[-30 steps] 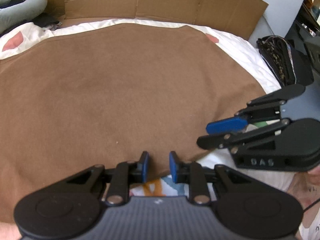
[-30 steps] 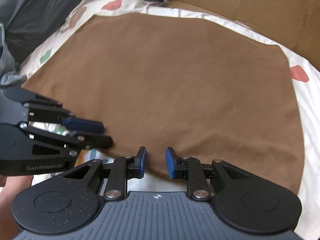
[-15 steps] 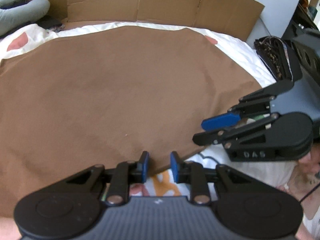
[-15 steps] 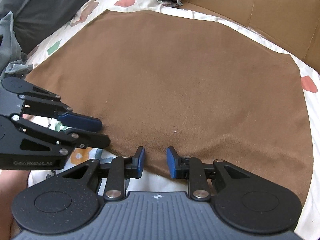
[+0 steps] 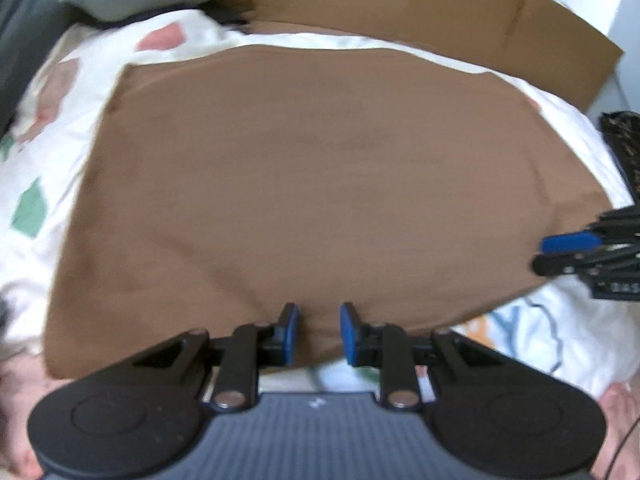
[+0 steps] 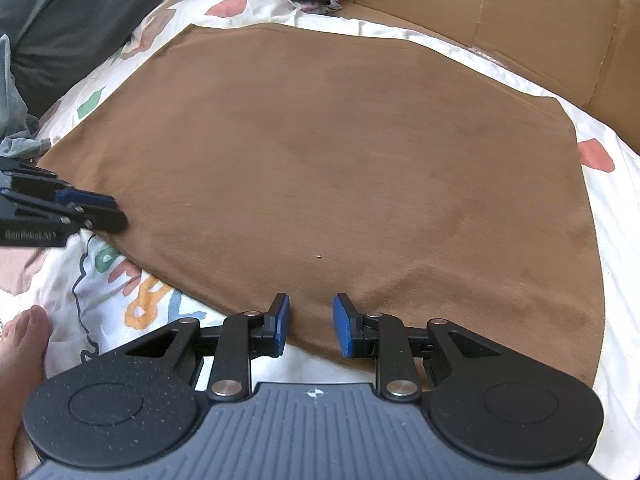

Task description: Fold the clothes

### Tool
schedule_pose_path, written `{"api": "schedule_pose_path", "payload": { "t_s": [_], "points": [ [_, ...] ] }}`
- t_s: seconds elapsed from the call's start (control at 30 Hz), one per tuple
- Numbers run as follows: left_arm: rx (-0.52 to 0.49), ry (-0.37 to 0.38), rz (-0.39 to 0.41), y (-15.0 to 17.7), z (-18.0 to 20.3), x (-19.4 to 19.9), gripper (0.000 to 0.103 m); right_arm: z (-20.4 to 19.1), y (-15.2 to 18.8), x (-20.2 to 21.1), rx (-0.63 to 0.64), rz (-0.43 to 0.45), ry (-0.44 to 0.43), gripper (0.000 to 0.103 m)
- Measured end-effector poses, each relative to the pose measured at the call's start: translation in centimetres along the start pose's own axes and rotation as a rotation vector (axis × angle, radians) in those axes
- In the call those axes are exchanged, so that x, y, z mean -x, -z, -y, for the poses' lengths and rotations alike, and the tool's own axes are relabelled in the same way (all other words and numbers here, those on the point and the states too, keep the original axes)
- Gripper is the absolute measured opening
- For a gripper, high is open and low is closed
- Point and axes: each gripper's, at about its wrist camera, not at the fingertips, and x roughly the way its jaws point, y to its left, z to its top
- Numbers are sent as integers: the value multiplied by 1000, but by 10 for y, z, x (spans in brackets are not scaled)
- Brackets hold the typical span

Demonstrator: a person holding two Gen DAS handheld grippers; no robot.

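A brown cloth lies spread flat on a patterned white bedsheet; it also fills the right wrist view. My left gripper is open and empty, its blue pads over the cloth's near edge. My right gripper is open and empty over the near edge further right. Each gripper shows in the other's view: the right gripper at the cloth's near right corner, the left gripper at the cloth's left near edge.
A cardboard wall stands behind the bed. Grey pillows and clothing lie at the far left. A dark patterned bag sits off the bed's right side. The patterned bedsheet shows in front of the cloth.
Both grippers have moved apart along the cloth's near edge, the left one leftward and the right one rightward. Both stay open.
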Motion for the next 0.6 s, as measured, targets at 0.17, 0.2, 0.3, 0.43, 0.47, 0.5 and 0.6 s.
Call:
{"api": "schedule_pose_path", "payload": {
  "t_s": [0.17, 0.2, 0.3, 0.43, 0.47, 0.5, 0.6],
  "points": [
    [33, -63, -5, 5, -24, 3, 26, 2, 0, 3, -6, -4, 19, 31],
    [44, -73, -8, 5, -30, 4, 26, 3, 0, 4, -13, -4, 24, 31],
    [78, -104, -15, 9, -47, 6, 26, 8, 3, 9, -32, -5, 46, 31],
    [103, -149, -12, 14, -65, 12, 26, 19, 9, 16, -71, -6, 68, 31],
    [111, -158, -11, 15, -69, 13, 26, 22, 10, 18, -81, -6, 77, 31],
    [116, -167, -10, 17, -72, 15, 26, 24, 11, 19, -89, -7, 83, 31],
    [132, -194, -7, 20, -86, 20, 26, 28, 14, 21, -111, -11, 95, 30]
  ]
}}
